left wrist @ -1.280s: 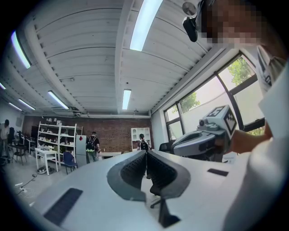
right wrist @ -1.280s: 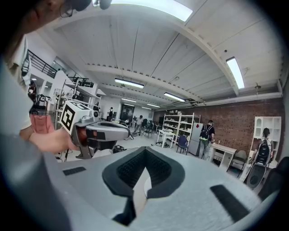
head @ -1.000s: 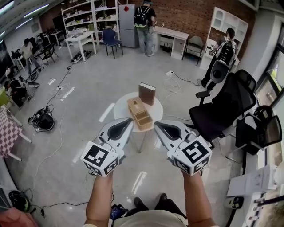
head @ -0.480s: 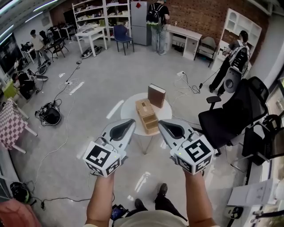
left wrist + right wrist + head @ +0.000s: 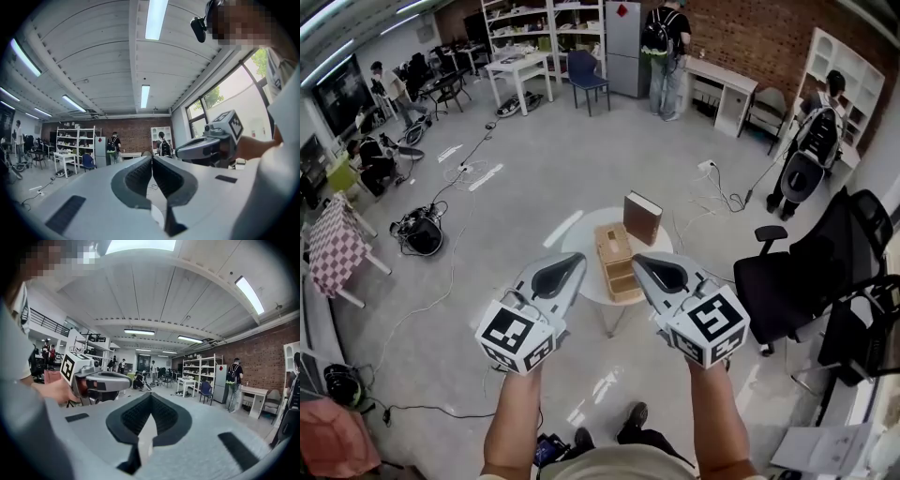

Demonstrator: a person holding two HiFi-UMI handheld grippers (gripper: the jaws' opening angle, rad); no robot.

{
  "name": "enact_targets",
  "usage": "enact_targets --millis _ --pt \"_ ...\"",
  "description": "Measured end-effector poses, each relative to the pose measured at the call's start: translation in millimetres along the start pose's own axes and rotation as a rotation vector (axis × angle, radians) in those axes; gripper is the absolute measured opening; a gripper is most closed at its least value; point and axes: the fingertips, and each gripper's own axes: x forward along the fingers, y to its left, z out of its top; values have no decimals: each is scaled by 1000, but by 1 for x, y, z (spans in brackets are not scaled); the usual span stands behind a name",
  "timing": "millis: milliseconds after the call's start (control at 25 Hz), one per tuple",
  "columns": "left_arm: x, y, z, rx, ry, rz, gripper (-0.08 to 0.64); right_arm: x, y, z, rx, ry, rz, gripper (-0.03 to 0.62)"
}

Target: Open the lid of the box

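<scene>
A light wooden box (image 5: 616,262) lies on a small round white table (image 5: 577,242) in the head view. A dark brown book-shaped box (image 5: 642,217) stands upright at the table's far edge. I hold both grippers up in front of me, well above the table and nearer than it. My left gripper (image 5: 577,261) is shut and empty, and its jaws (image 5: 152,160) meet in the left gripper view. My right gripper (image 5: 637,261) is also shut and empty, with its jaws (image 5: 150,398) together. Neither gripper view shows the boxes.
A black office chair (image 5: 800,273) stands right of the table. Cables and a dark bundle (image 5: 423,234) lie on the floor at the left, by a checkered table (image 5: 336,246). People, desks and shelves (image 5: 544,19) are along the far brick wall.
The head view has shifted: the table and boxes now sit a little lower and further right in the frame. Both grippers keep the same raised pose and stay shut.
</scene>
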Motion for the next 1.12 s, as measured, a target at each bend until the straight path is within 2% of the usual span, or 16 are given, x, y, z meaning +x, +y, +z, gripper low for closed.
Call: enact_targets --millis 480,880,1120 --pt "81 -9 -9 13 30 80 12 -6 -85 -18 8 -19 68 -8" --pt "135 -10 -25 5 44 37 12 -9 -131 -42 48 -2 39 -8" --pt "168 10 -38 -24 42 -23 12 4 -159 -55 60 38 -31 -8"
